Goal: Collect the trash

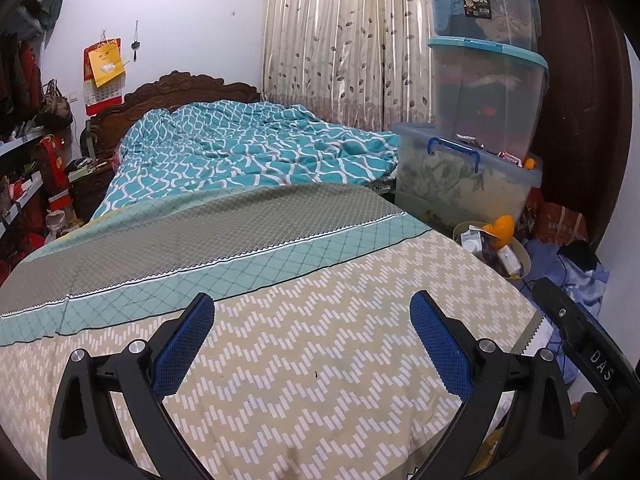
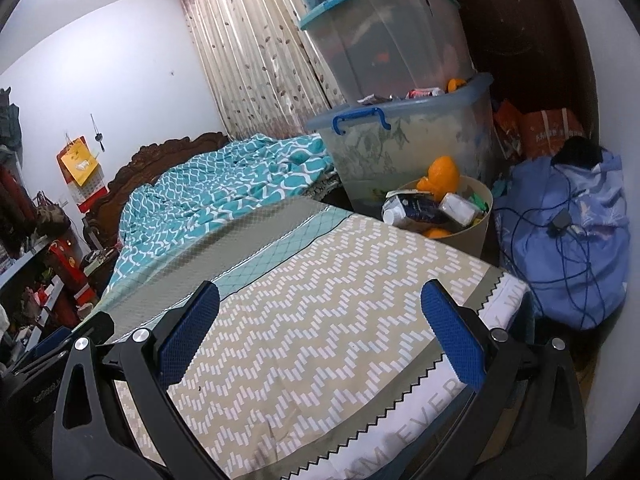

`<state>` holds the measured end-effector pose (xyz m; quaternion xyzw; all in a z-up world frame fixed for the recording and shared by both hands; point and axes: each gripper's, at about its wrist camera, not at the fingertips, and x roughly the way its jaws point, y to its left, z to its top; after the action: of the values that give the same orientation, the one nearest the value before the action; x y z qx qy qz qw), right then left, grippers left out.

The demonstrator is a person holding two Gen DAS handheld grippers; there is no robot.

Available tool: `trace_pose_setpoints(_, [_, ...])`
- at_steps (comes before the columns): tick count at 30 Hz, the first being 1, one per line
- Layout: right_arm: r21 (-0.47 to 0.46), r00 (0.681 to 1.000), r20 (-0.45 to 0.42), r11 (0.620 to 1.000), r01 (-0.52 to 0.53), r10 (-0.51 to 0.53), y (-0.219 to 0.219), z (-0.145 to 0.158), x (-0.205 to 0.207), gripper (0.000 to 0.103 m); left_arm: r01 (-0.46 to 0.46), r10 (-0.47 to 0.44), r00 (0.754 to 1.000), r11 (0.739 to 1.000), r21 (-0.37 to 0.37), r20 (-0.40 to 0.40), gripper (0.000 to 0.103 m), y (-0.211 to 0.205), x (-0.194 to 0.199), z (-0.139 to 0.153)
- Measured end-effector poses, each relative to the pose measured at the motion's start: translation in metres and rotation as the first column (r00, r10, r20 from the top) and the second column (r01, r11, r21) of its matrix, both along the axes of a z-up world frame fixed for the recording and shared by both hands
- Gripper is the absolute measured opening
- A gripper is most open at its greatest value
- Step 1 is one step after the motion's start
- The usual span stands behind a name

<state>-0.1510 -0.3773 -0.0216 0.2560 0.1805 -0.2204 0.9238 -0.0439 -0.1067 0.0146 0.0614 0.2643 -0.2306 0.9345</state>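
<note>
A beige waste bin (image 2: 470, 236) stands on the floor beside the bed's right edge, filled with orange peel (image 2: 440, 178), a carton (image 2: 412, 208) and wrappers. It also shows in the left wrist view (image 1: 522, 258). My left gripper (image 1: 310, 336) is open and empty over the zigzag bedsheet (image 1: 320, 360). My right gripper (image 2: 320, 320) is open and empty above the bed's foot corner, the bin ahead and to the right. The right gripper's body (image 1: 580, 336) shows at the right edge of the left wrist view.
Stacked clear storage boxes (image 1: 484, 92) stand by the curtain behind the bin. A blue bundle (image 2: 568, 240) with cables lies on the floor at right. A teal quilt (image 1: 248, 152) is heaped at the bed's head. Cluttered shelves (image 1: 24, 152) line the left wall.
</note>
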Motion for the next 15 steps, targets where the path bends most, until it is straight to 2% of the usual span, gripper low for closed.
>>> trace_pose_setpoints(15, [0.071, 0.999, -0.054, 0.997, 0.005, -0.001, -0.005, -0.014, 0.001, 0.1, -0.006, 0.005, 1.0, 1.0, 0.004, 0.03, 0.094, -0.002, -0.01, 0.001])
